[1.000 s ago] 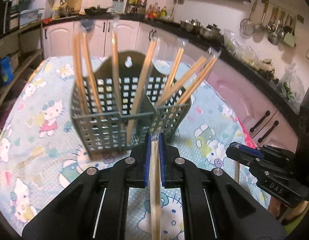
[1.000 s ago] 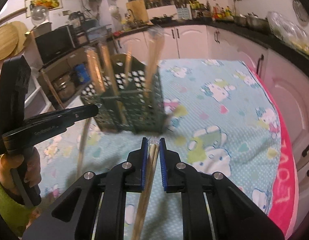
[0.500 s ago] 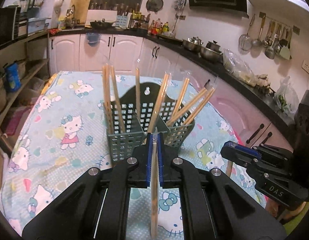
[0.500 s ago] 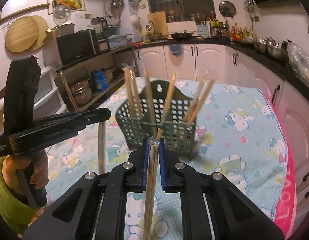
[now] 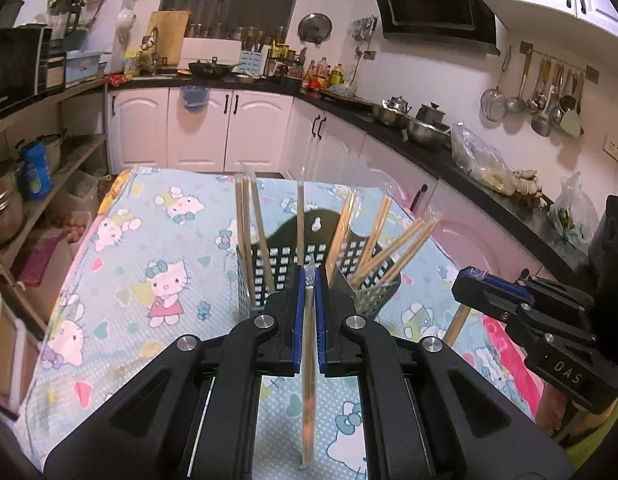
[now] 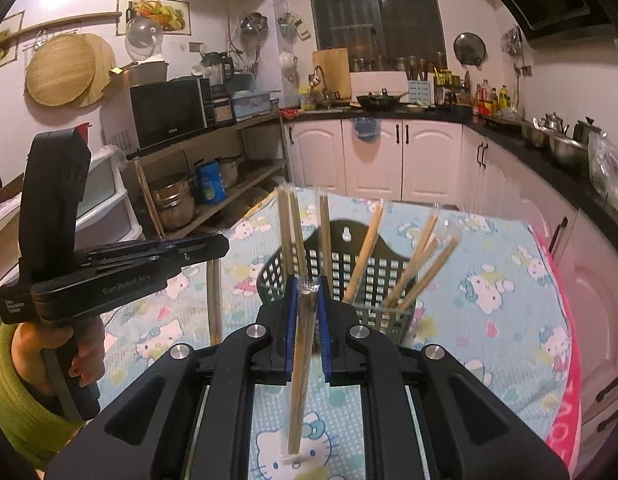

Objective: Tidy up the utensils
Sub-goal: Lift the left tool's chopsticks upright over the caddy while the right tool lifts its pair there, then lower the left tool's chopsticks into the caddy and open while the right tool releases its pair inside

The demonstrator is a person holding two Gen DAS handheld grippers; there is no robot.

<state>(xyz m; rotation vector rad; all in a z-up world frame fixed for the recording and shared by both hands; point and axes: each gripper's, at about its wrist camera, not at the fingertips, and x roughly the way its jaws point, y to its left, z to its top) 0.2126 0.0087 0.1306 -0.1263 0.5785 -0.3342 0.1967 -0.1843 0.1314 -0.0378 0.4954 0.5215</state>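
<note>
A dark green mesh utensil basket [image 5: 361, 252] stands on the Hello Kitty tablecloth [image 5: 157, 264], also in the right wrist view [image 6: 349, 264]. Several wrapped wooden chopstick pairs [image 5: 249, 232] stand in its compartments, some leaning right [image 6: 425, 268]. My left gripper [image 5: 308, 280] is shut on a wrapped chopstick pair [image 5: 307, 380] that hangs down, in front of the basket. My right gripper [image 6: 307, 286] is shut on another wrapped chopstick pair [image 6: 299, 380], also in front of the basket. Each gripper shows in the other's view, the right one [image 5: 469, 288] and the left one [image 6: 223, 242].
White kitchen cabinets [image 5: 229, 128] and a black counter [image 5: 489, 196] with pots run behind and to the right. Open shelves with pots [image 6: 181, 200] stand to the left. A pink cloth edge [image 6: 569, 380] marks the table's right side.
Both grippers have pulled back and risen away from the basket, each still holding its chopstick pair. The basket now looks smaller and farther off.
</note>
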